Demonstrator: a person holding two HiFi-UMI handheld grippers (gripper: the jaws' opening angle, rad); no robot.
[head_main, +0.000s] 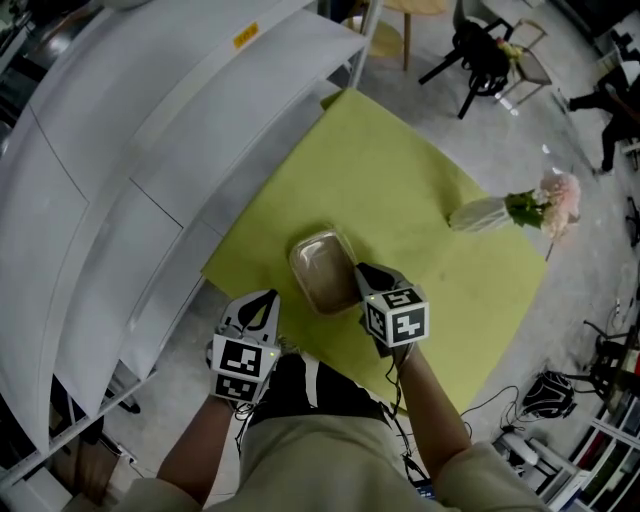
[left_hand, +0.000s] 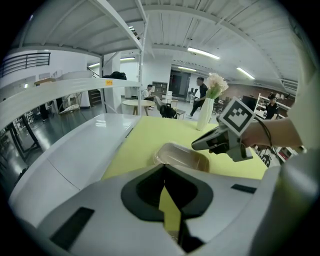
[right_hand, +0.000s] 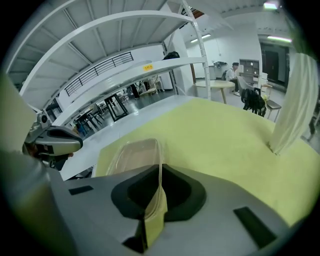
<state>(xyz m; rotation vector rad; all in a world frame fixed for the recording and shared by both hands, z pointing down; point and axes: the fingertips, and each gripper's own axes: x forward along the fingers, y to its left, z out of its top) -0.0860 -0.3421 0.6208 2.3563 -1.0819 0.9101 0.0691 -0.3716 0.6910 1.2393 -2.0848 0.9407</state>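
Right gripper (head_main: 364, 274) is clenching its fingers on the rim of a clear rectangular plastic container (head_main: 322, 268); left gripper (head_main: 267, 300) is hovering nearby, fingers pressed together, empty.

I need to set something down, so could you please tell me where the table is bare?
The cloth is bare beyond the container up to the far corner, and between container and vase. The near edge is crowded: the right gripper grips the container's rim, and the left gripper is close by.

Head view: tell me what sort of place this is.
Probably an open-plan office or lab hall: long white shelving, a black office chair on a grey floor, ceiling strip lights, and a round table behind.
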